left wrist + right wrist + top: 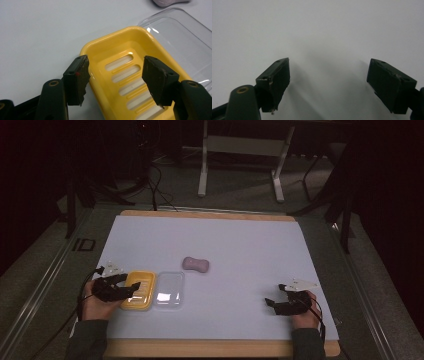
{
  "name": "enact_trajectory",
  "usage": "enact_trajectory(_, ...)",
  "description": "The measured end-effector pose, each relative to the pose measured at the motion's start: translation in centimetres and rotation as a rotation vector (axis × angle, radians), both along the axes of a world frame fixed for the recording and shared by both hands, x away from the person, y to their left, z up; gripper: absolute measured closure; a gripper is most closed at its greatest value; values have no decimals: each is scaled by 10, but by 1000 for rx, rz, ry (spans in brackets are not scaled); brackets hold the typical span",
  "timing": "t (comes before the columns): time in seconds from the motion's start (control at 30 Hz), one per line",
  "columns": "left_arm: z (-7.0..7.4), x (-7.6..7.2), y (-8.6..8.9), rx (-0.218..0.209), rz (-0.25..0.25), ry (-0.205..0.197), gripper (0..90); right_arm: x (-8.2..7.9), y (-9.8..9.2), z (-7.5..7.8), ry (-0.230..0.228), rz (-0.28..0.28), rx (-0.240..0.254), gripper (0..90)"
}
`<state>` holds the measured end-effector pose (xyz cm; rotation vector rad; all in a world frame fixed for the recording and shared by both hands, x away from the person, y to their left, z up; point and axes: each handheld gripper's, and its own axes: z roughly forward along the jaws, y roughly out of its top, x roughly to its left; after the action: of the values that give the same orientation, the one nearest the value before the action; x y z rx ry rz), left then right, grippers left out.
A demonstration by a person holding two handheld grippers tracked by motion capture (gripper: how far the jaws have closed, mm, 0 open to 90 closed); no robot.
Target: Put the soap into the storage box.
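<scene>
High view: the left gripper (131, 288) is sitting at the near left, its 2 jaws standing apart astride the near-left rim of the yellow soap dish (138, 290). A clear lid (169, 289) is lying just right of it; a pink soap (195, 264) is lying farther off. The right gripper (270, 302) is resting near right, jaws apart over the bare white mat (240, 240).

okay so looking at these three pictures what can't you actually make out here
- Pink soap: cut off by the top edge in the left gripper view; small and dim in the high view.
- Yellow soap dish: near end hidden by the left tool, open astride its rim.
- Clear lid: cut off at right.
- Right tool: open over bare table.
</scene>
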<state>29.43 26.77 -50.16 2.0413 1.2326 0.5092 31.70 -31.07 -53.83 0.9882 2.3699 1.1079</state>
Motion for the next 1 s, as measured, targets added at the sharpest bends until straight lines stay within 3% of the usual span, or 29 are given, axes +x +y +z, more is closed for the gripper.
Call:
enact_trajectory(0.07,4,-3,0,-5,7,-14,390,-3,-5,1,-26,-5,52,172)
enact_trajectory(0.2,8,-5,2,-20,11,-33,386,-3,-6,2,-26,-5,58,173)
enact_trajectory(0.53,14,-5,3,-22,-6,-30,380,-4,-5,2,-39,1,51,176)
enact_trajectory(0.63,20,-4,2,-7,-44,-21,381,-6,-5,2,-61,4,46,176)
enact_trajectory(0.83,26,2,-1,-2,-75,-24,385,-7,-5,2,-62,-2,46,176)
enact_trajectory(1.0,28,8,-7,25,-94,-13,385,-8,-4,3,-64,-7,44,176)
